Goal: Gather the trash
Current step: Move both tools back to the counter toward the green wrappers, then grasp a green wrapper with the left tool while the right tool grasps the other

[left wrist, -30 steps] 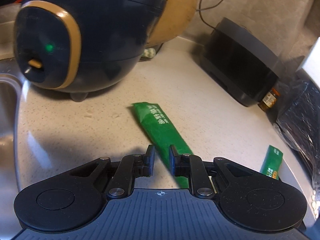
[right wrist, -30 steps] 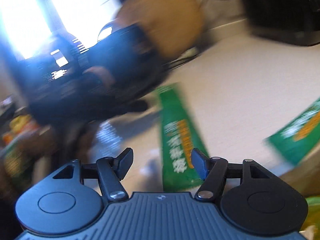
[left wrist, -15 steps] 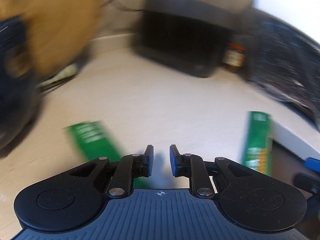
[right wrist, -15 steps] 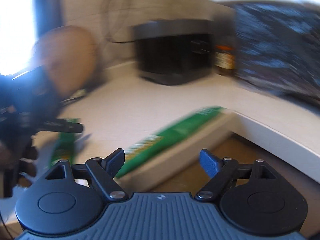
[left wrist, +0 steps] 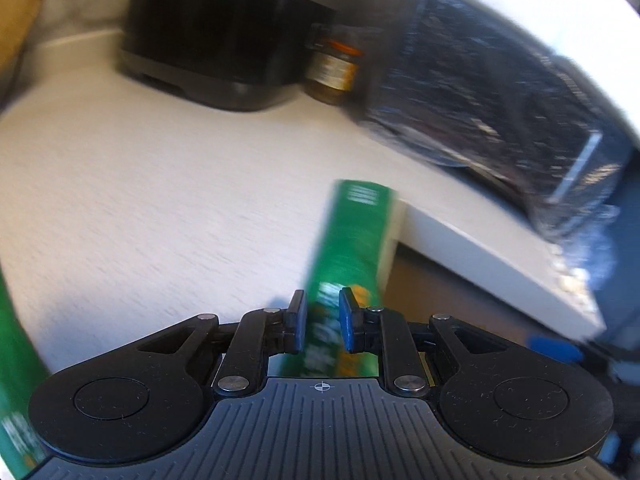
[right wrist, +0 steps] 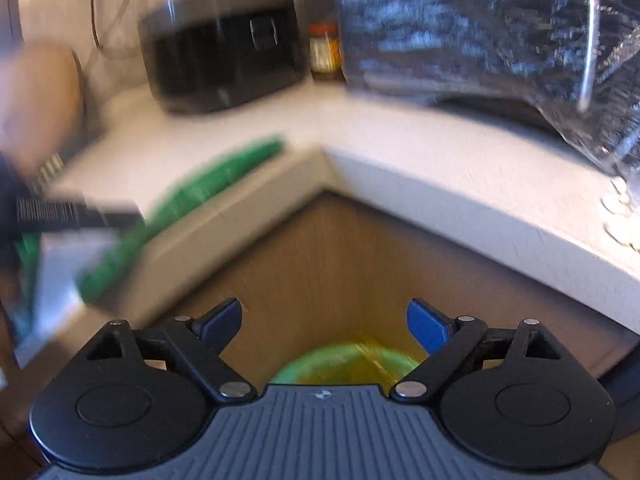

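A long green wrapper lies on the pale counter right at its inner corner edge. My left gripper hovers over its near end, pads a narrow gap apart, with the wrapper showing through the gap; no pressing is visible. A second green wrapper shows at the far left edge. The right wrist view shows the wrapper as a blur on the counter edge. My right gripper is off the counter above a bin with a green-yellow liner. Its jaws are opening wide and nothing is between them.
A black appliance stands at the back of the counter, with a small jar beside it. A large dark crinkled bag fills the right side. Brown cabinet fronts drop below the counter corner.
Both views have swung right, away from the round dark cooker. The left gripper has gone from the first wrapper to the one at the counter edge. The right jaws have spread wider, now over the bin.
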A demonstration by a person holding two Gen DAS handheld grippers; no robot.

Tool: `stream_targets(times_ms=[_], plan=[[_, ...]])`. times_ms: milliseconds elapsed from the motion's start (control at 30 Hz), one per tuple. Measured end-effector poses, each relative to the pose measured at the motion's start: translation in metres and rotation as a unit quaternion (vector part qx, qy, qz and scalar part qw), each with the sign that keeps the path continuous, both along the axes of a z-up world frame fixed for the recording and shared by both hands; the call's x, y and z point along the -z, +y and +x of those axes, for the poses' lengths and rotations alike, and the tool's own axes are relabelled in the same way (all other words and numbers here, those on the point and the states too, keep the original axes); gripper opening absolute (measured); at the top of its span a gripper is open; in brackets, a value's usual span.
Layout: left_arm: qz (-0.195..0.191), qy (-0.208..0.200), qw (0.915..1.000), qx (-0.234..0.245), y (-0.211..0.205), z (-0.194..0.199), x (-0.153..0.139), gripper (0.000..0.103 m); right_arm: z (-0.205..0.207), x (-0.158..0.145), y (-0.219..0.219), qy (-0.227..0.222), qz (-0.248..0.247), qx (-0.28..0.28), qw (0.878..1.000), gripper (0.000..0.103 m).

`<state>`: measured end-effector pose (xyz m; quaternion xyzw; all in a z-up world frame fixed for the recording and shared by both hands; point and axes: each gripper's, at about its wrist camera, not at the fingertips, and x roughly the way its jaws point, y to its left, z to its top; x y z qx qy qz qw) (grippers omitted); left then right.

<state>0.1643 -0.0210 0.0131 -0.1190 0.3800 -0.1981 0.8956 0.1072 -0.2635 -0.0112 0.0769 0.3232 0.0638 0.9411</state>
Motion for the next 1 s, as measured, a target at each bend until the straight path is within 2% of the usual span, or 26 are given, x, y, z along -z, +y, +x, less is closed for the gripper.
stream_targets(times_ms=[100, 167, 233, 333, 400, 533, 600, 633, 733, 800, 833, 867, 933, 1000], plan=[[0.015, -0.007, 0.9998, -0.008, 0.008, -0.014, -0.014, 0.02, 0.014, -0.014, 0.017, -0.018, 0.051, -0.034, 0.998, 0.091], [0.062, -0.027, 0.9968, -0.042, 0.018, -0.022, -0.024, 0.02, 0.027, -0.017, 0.035, -0.032, 0.056, -0.053, 0.996, 0.09], [0.129, -0.051, 0.9873, -0.077, 0.026, -0.031, -0.028, 0.02, 0.041, -0.019, 0.057, -0.045, 0.038, -0.054, 0.997, 0.091], [0.202, -0.063, 0.9748, -0.071, 0.03, -0.044, -0.021, 0.021, 0.061, -0.012, 0.083, -0.027, 0.023, -0.056, 0.998, 0.09], [0.23, -0.072, 0.9688, -0.061, 0.03, -0.056, -0.015, 0.021, 0.069, -0.006, 0.095, -0.02, 0.001, -0.055, 0.998, 0.09], [0.269, -0.079, 0.958, -0.06, 0.031, -0.064, -0.015, 0.025, 0.08, 0.003, 0.117, -0.043, -0.067, -0.056, 0.995, 0.09], [0.293, -0.077, 0.9509, -0.063, 0.035, -0.067, -0.017, 0.025, 0.082, 0.007, 0.12, -0.045, -0.074, -0.068, 0.994, 0.085], [0.306, -0.077, 0.9467, -0.064, 0.039, -0.069, -0.018, 0.026, 0.082, 0.008, 0.12, -0.042, -0.07, -0.078, 0.994, 0.079], [0.341, -0.068, 0.9344, -0.077, 0.055, -0.073, -0.019, 0.026, 0.08, 0.009, 0.124, -0.052, -0.07, -0.099, 0.991, 0.074], [0.336, -0.053, 0.9341, -0.107, 0.074, -0.07, -0.021, 0.026, 0.079, 0.01, 0.129, -0.048, -0.067, -0.115, 0.99, 0.061], [0.319, -0.043, 0.9384, -0.126, 0.085, -0.067, -0.023, 0.025, 0.078, 0.01, 0.133, -0.05, -0.07, -0.119, 0.989, 0.057], [0.286, -0.028, 0.946, -0.15, 0.099, -0.064, -0.025, 0.025, 0.076, 0.009, 0.136, -0.051, -0.071, -0.127, 0.988, 0.053], [0.197, 0.003, 0.9613, -0.192, 0.128, -0.056, -0.025, 0.024, 0.071, 0.008, 0.14, -0.052, -0.066, -0.144, 0.986, 0.047], [0.118, 0.027, 0.9681, -0.219, 0.149, -0.049, -0.021, 0.024, 0.065, 0.007, 0.141, -0.047, -0.056, -0.16, 0.984, 0.044]])
